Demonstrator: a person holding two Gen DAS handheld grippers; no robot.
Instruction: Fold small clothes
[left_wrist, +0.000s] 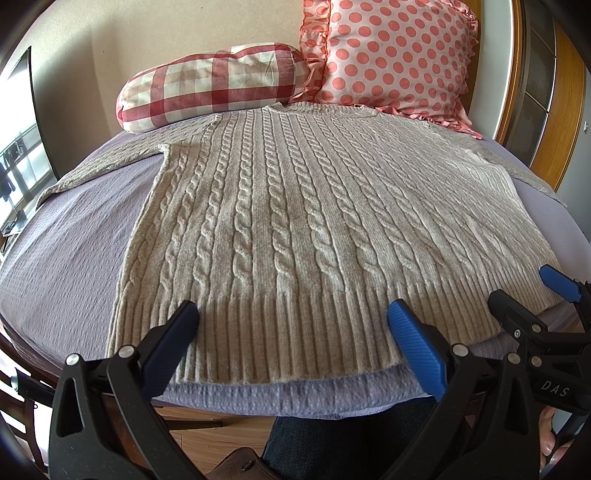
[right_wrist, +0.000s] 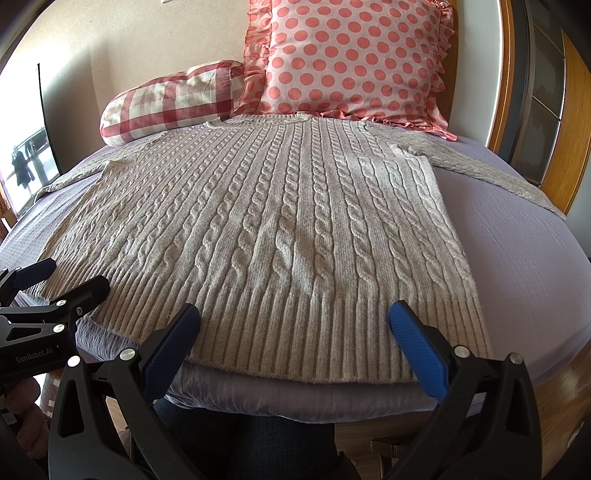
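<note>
Both views are brightly lit by daylight. A blown-out window (left_wrist: 18, 173) is seen at the left edge, and the far right part of the sweater (right_wrist: 399, 177) is washed pale by a sunlit patch. Soft shadows are cast over the ribbed hem nearest the cameras. Straight lines are bent strongly by the fisheye, the bed (left_wrist: 74, 236) is bowed into a dome, and the corners are darkened and smeared. The centre is rendered sharp.

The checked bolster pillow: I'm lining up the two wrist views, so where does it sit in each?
Left wrist: checked bolster pillow upper left of centre, behind the sweater's collar.
Right wrist: checked bolster pillow upper left, nearer the edge.
Shared landmark: the polka-dot pillow immediately to its right.
</note>
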